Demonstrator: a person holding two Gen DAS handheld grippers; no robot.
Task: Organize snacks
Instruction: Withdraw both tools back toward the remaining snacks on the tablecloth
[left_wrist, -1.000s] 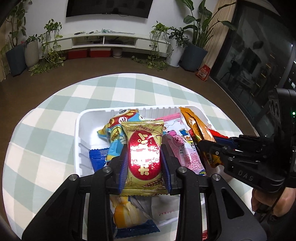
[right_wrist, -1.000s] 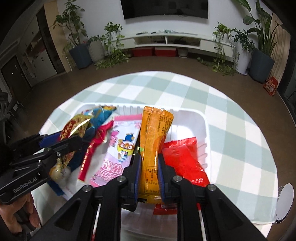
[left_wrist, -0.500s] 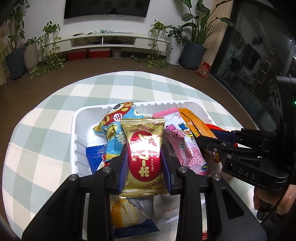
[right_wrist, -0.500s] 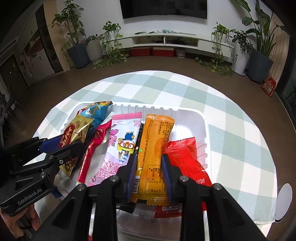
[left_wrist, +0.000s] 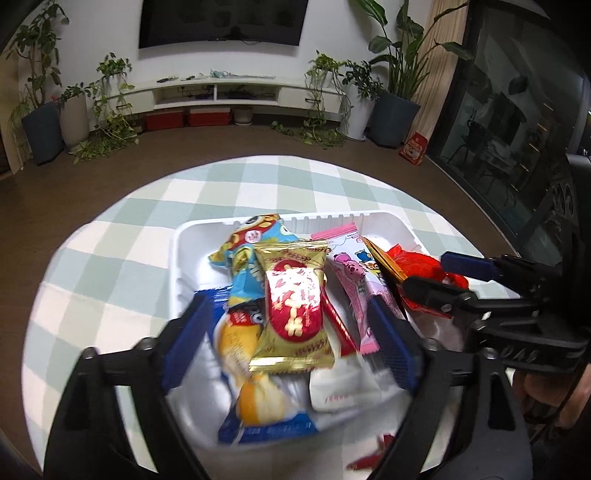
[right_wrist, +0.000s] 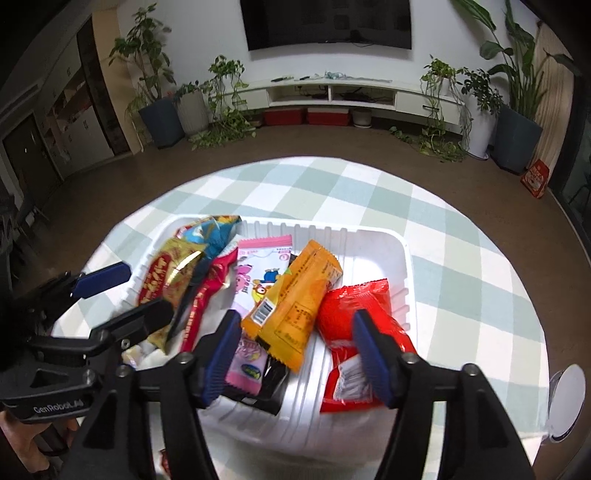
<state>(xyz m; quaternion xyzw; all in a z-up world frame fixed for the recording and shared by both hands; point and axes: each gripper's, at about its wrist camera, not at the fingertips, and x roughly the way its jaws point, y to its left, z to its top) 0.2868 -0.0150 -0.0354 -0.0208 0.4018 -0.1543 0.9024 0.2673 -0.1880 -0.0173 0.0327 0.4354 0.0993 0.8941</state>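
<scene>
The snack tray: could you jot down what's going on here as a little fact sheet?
container: white tray on a checked tablecloth
contents: gold-and-red packet, orange packet, red packet, pink cartoon packet, others
left gripper: open, jaws either side of the gold-and-red packet, not touching
right gripper: open, orange packet lying loose in the tray
image: left view blurred

Wall television (right_wrist: 328, 24); low console (right_wrist: 354, 94); potted plants (right_wrist: 151, 74).

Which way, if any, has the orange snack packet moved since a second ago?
Yes. The orange packet, upright between the right gripper fingers before, now lies tilted in the white tray, leaning over the pink packet.
</scene>
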